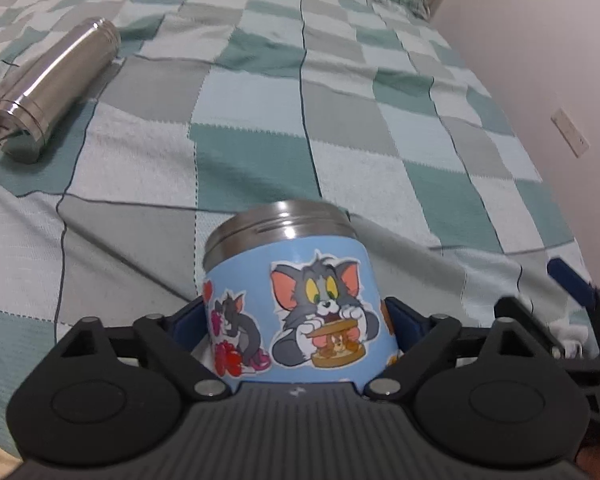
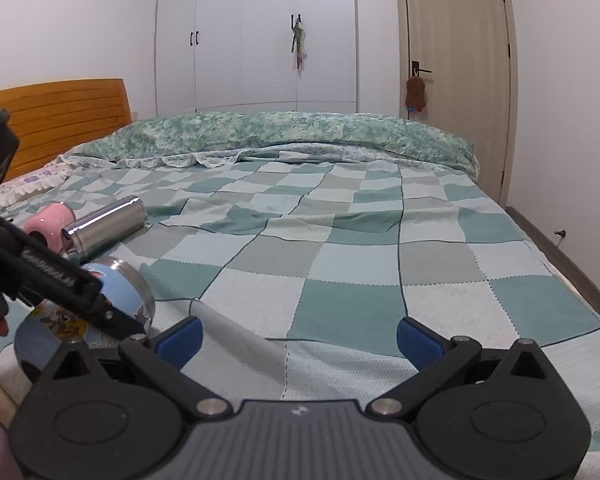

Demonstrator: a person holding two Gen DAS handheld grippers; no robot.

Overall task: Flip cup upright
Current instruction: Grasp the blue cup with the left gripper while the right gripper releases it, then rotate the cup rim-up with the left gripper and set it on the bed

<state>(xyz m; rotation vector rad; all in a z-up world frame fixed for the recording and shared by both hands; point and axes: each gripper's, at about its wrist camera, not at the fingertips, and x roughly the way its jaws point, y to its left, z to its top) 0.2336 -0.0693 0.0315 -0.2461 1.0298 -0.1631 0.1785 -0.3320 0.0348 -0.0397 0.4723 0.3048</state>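
A light-blue cup [image 1: 300,312] with cartoon cat stickers and a steel threaded rim lies between the blue pads of my left gripper [image 1: 300,320], which is shut on its body. The steel rim points away from the camera, over the checked bedspread. In the right wrist view the same cup [image 2: 116,292] shows at the lower left, lying tilted with the left gripper across it. My right gripper [image 2: 298,338] is open and empty, low over the bedspread to the right of the cup.
A steel flask [image 1: 52,88] lies on its side on the checked bedspread [image 1: 340,120] at the far left, also in the right wrist view [image 2: 104,228], beside a pink cup [image 2: 48,222]. A folded green quilt [image 2: 300,132], wooden headboard [image 2: 56,120], wardrobe and door stand behind.
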